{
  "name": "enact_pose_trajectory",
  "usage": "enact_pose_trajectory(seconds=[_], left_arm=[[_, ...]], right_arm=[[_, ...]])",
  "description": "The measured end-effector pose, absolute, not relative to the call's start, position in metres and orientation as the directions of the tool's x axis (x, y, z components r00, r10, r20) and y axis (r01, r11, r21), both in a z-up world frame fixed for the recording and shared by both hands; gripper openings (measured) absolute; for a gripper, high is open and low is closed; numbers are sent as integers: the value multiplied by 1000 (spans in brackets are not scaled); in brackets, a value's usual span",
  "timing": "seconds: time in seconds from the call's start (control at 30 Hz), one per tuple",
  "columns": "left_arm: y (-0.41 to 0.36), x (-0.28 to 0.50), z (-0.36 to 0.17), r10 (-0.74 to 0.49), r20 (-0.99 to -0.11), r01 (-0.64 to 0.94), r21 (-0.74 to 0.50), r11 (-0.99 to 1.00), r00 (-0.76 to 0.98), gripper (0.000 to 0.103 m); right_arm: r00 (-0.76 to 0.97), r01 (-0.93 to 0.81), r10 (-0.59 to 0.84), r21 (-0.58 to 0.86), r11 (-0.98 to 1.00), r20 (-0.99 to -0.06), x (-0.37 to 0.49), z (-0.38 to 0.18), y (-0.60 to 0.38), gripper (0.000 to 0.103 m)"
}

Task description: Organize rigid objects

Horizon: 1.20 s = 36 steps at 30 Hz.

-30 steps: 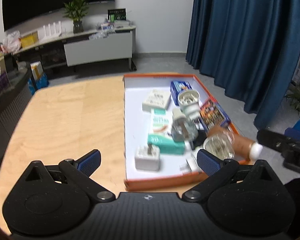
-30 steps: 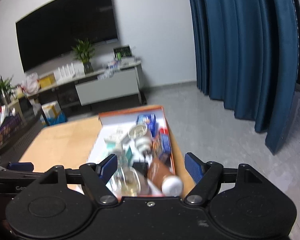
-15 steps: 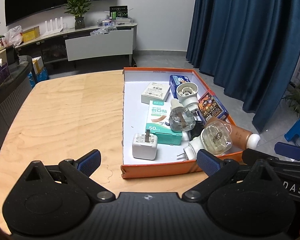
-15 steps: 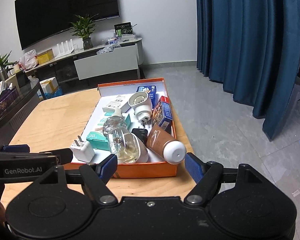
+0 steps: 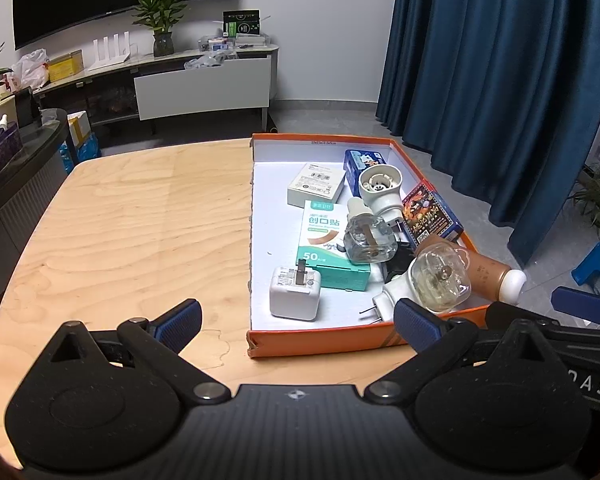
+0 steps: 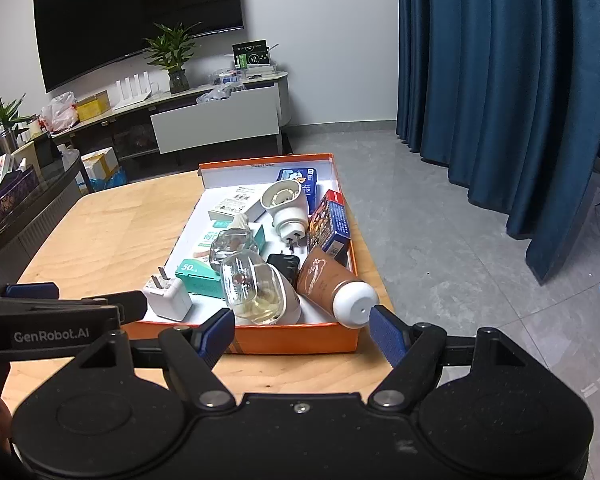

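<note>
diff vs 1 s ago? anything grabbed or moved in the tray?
Only the views changed: a second ago both were blurred and nearer the orange tray; now they are sharp and a little further back. Nothing was grabbed. Left gripper and right gripper stay open and empty, and the tray's contents lie as before.

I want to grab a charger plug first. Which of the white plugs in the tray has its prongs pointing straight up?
The white cube charger at the tray's near left corner, standing prongs up. The round white plug-in holder farther back lies tipped on its side.

Light wooden table point(image 5: 132, 232) with an orange tray point(image 5: 324, 346) at its right edge.
</note>
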State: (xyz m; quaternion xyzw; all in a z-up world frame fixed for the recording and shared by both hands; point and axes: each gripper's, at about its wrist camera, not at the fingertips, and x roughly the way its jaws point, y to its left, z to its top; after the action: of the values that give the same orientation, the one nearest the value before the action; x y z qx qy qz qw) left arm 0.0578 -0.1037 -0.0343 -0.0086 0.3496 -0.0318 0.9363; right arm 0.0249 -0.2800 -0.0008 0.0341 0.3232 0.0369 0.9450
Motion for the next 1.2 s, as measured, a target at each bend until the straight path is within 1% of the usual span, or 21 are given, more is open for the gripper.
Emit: enact_pose_trajectory(seconds=[1.2], left_arm=[[-106, 56, -34, -37, -656, 41, -10, 999, 754, 103]], right_arm=[[780, -47, 91, 86, 995, -619, 26, -6, -278, 88]])
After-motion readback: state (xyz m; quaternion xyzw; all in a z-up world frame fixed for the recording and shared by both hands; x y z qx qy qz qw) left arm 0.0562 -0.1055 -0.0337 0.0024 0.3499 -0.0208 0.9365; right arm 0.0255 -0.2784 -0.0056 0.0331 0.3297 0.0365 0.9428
